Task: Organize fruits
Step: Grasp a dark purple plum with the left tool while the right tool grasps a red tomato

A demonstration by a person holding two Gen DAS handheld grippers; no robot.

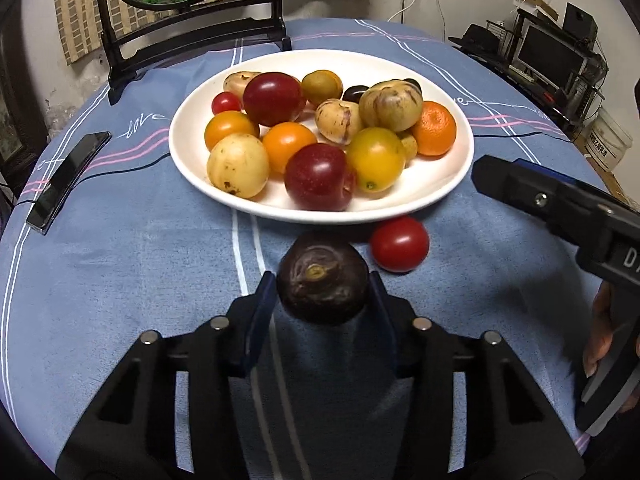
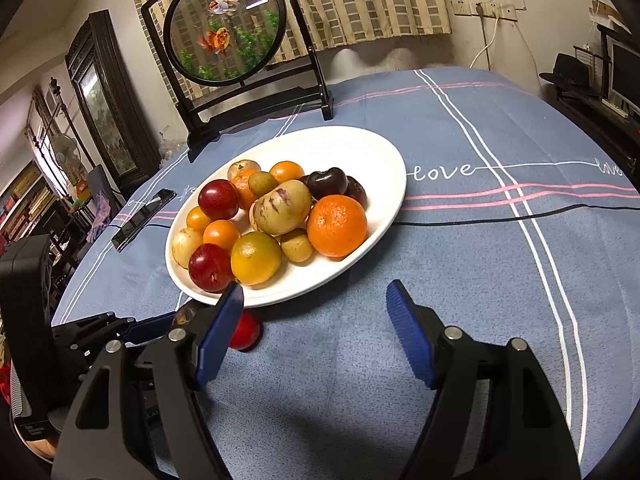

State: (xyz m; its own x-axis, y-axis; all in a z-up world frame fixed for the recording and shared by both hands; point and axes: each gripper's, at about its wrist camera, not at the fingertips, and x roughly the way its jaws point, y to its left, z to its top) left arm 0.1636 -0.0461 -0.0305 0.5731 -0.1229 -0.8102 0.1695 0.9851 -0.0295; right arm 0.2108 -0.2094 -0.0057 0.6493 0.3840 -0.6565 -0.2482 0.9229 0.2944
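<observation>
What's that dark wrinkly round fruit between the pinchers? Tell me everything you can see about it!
The dark fruit is round and deep purple-brown, almost black, with dull, wrinkled skin and a small yellowish stem scar facing the camera. It looks like a passion fruit, though that is a guess. It sits just in front of the white plate, not on it, with a red tomato beside it. The left gripper has its blue pads against both sides of it. Whether it rests on the blue tablecloth or is lifted cannot be told.

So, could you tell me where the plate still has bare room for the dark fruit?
The white plate is bare along its far rim and its right end, beside the orange. Its left and middle are heaped with fruit. The left gripper holds the dark fruit; a red tomato crowds the near rim.
</observation>
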